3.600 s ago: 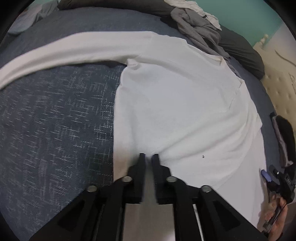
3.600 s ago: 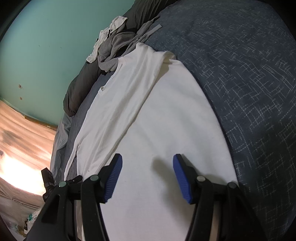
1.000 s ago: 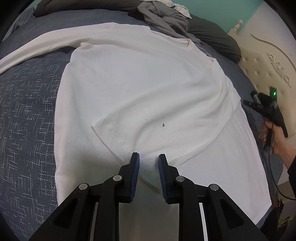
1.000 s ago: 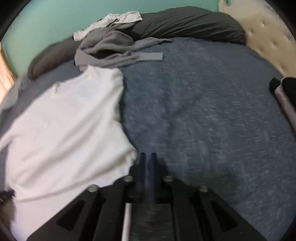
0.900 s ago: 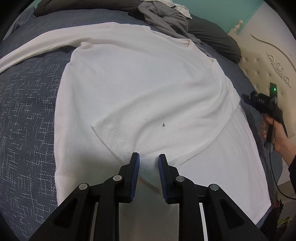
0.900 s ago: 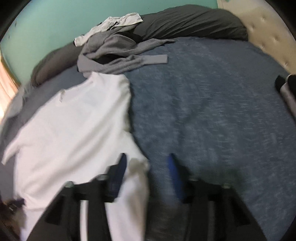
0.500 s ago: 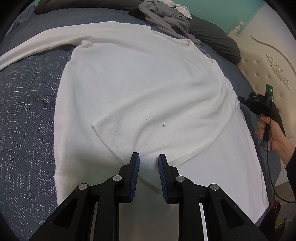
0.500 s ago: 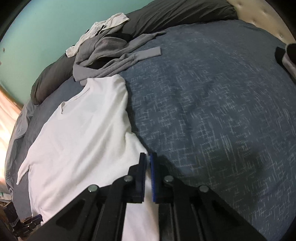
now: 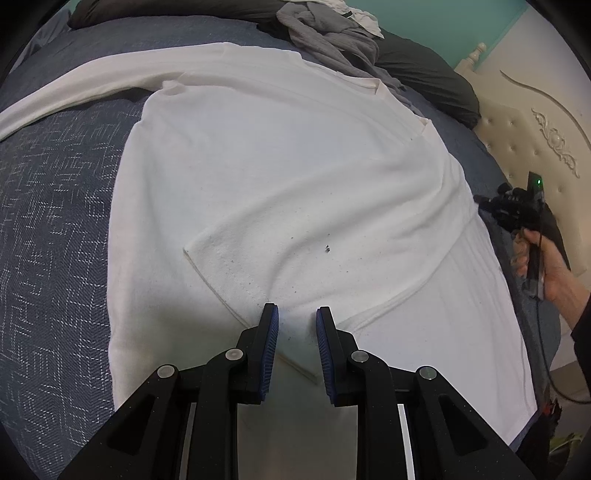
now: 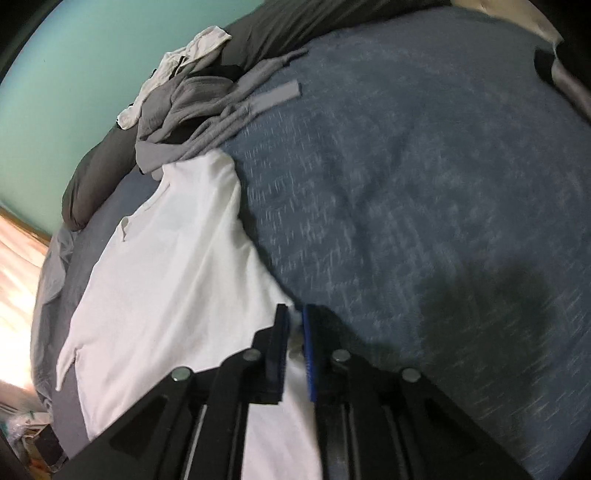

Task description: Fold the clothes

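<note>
the shirt (image 9: 295, 177) lies spread on the bed (image 9: 55, 229), one sleeve (image 9: 92, 88) stretched out to the left. behind it, a heap of clothes (image 9: 325, 33) rests against the pillows (image 9: 424, 81). the headboard (image 9: 535, 140) stands to the right.

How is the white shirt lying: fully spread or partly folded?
Partly folded: the white shirt has one sleeve laid across its body; the other sleeve stretches out.
</note>
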Tool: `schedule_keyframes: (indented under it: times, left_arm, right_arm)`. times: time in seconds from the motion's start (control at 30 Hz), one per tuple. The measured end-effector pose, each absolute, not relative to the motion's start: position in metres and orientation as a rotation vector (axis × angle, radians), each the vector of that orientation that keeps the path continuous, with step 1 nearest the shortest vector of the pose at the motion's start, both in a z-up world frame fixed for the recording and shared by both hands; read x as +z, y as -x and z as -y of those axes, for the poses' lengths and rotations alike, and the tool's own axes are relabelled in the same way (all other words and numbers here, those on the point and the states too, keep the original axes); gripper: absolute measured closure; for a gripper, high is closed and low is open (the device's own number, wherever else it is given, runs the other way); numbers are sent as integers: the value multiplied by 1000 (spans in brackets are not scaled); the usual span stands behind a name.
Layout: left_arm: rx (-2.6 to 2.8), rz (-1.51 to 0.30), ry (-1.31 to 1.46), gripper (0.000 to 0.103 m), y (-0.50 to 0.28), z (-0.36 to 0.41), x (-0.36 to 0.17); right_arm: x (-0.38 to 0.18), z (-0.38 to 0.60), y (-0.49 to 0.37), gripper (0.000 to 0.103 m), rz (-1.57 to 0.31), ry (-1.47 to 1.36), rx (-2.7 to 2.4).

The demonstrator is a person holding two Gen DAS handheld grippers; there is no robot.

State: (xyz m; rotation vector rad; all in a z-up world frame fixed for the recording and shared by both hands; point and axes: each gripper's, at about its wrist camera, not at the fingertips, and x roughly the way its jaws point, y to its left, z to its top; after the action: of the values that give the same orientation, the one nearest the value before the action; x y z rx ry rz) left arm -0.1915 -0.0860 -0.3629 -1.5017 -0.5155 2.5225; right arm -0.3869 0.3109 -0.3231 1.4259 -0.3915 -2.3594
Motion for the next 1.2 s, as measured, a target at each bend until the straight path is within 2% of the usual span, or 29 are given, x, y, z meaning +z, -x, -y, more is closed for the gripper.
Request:
schedule_keyframes:
  times: [0.03, 0.07, 0.1, 0.4, 0.53, 0.6, 0.83, 0.87, 0.9, 0.97, 1.2]
  left_arm:
    - [2522, 518, 1502, 80, 192, 86, -363]
    - [2521, 524, 1501, 80, 192, 87, -362]
    - [2520, 530, 1501, 80, 191, 87, -363]
    - [2516, 533, 1506, 80, 190, 87, -362]
    - [2515, 526, 1506, 79, 190, 87, -362]
    - [2515, 521, 1506, 78, 190, 86, -362]
    - [2519, 508, 1504, 75, 190, 84, -362]
    - [2519, 507, 1502, 74, 190, 83, -362]
    - [2519, 508, 1500, 73, 189, 83, -362]
    - [2518, 510, 1498, 72, 188, 83, -362]
    - [2523, 503, 1493, 72, 181, 82, -361]
  right_arm:
    - [-317, -310, 391, 81, 364, -1411, -2382]
    - [-310, -308, 395, 69, 339, -1397, -2400]
    - [-303, -305, 401, 65, 318, -1383, -2412]
    - [-269, -220, 468, 65, -12, -1390, -2370]
    - [-272, -194, 492, 65, -34, -1417, -2368]
    - [-276, -182, 502, 60, -66, -1433, -2370]
    - [-293, -166, 523, 60, -171, -1496, -2406]
    - [-295, -163, 526, 68, -186, -1505, -2411]
    - [-298, -161, 529, 84, -202, -1514, -2415]
    - [-303, -156, 535, 97, -233, -1532, -2425]
    - [-301, -143, 545, 100, -430, -1475, -2521]
